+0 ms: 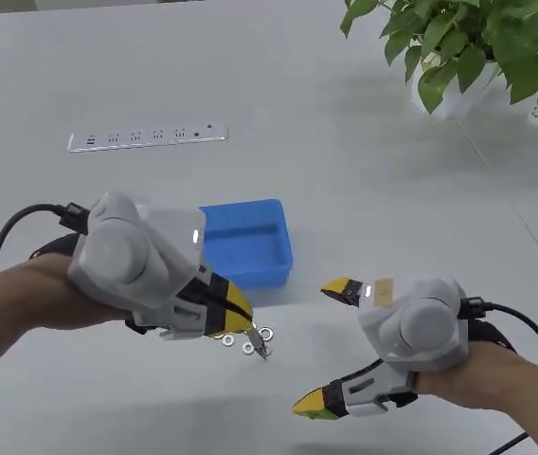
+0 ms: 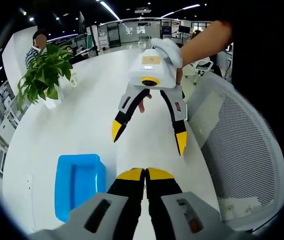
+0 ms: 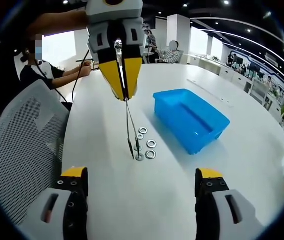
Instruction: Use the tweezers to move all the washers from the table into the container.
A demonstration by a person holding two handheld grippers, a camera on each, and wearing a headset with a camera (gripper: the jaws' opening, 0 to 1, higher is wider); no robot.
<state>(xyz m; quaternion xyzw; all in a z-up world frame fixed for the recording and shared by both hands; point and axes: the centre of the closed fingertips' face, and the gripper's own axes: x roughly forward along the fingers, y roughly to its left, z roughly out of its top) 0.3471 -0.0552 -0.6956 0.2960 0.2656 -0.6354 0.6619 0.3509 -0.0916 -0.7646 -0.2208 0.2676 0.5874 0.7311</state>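
Blue container (image 1: 246, 243), open-topped and rectangular, on the white table (image 1: 364, 171), just beyond the left gripper (image 3: 124, 95) as seen from the head. Left gripper's yellow-tipped jaws pressed together on the upper end of the tweezers (image 3: 130, 125). Tweezers pointing down from those jaws to the tabletop, the two thin legs a little apart at the bottom. Small cluster of metal washers (image 3: 152, 144) lying flat on the table right at the tweezer points, between the two grippers and near the container's front wall, clear of it. One point down on or against the nearest washer; cannot tell whether pinched or merely touched. Other washers loose just beside it, close together.

Right gripper (image 1: 326, 348) low over the table on the right side, jaws spread wide and empty, aimed across toward the washers and the left gripper. Near the washers but apart from them, and apart from the tweezers too.

White power strip (image 1: 146, 138) farther back on the table, well apart from the container. Leafy green plant (image 1: 468, 43) in a white pot (image 1: 458, 100) at the far right of the table. Grey mesh chair (image 3: 22, 150) beside the table edge in the right gripper view
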